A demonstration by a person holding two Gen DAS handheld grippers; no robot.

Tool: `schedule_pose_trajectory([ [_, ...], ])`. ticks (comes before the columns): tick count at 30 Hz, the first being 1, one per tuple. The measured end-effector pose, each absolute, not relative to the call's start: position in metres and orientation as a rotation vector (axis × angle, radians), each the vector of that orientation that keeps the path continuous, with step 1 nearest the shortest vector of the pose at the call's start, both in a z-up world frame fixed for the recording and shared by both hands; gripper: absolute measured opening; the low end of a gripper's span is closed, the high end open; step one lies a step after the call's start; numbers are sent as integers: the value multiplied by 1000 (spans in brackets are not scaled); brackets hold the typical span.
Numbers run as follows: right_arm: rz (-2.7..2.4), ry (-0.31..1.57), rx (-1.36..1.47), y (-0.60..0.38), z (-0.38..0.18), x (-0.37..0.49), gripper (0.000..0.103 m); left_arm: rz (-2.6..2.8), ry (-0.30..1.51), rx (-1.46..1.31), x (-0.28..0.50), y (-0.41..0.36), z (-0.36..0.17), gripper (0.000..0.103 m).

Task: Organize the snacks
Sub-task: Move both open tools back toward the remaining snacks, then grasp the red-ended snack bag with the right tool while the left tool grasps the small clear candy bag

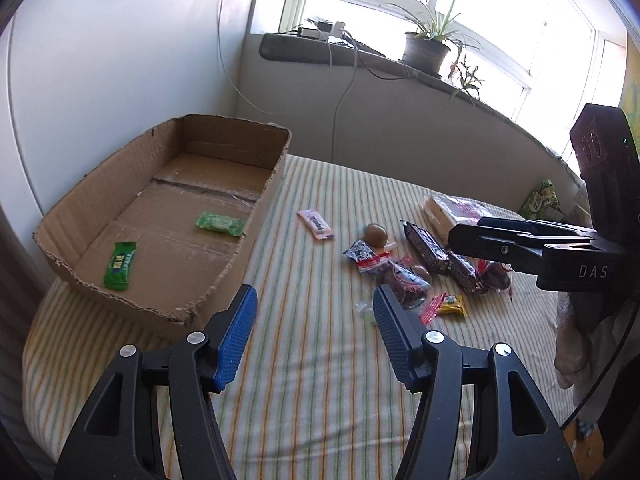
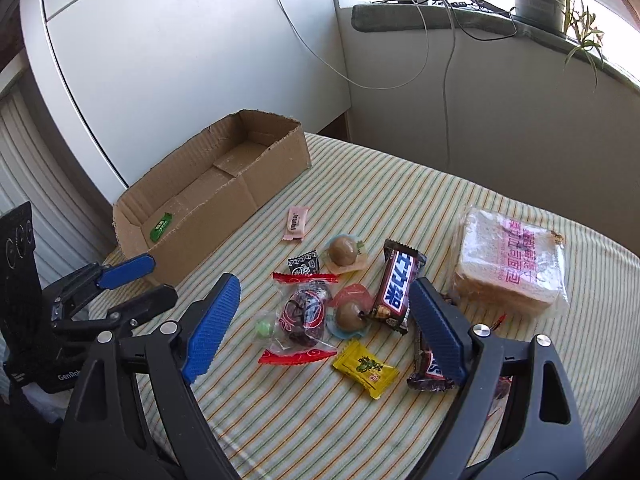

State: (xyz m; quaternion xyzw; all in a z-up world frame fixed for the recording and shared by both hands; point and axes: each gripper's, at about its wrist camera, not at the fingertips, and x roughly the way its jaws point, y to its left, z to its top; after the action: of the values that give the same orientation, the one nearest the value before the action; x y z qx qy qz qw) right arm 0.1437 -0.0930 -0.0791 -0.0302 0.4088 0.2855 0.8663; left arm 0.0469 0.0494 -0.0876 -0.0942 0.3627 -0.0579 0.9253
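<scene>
An open cardboard box lies on the striped bed at the left. Two green candies lie inside it; the right wrist view shows one green candy. A pile of snacks lies to its right: a pink packet, two brown eggs in wrappers, a Snickers bar, a yellow candy, a red-edged bag of dates. My left gripper is open and empty near the box's corner. My right gripper is open and empty above the pile.
A bag of sliced bread lies right of the pile. A second Snickers bar sits by my right finger. A green packet lies at the bed's far edge. A windowsill with a potted plant and cables runs behind.
</scene>
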Motion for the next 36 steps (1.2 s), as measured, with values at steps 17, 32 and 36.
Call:
schedule_pose_trajectory([
  [17,669,1039,9,-77,-125,160,44,-248,844,-187,74,17,-115,37],
  [32,662,1101,-34,-61,-145,172,38,-284,896,-145,87,5,-131,28],
  [36,665,1101,-23,-63,-146,171,36,-289,897,-147,88,5,-132,14],
])
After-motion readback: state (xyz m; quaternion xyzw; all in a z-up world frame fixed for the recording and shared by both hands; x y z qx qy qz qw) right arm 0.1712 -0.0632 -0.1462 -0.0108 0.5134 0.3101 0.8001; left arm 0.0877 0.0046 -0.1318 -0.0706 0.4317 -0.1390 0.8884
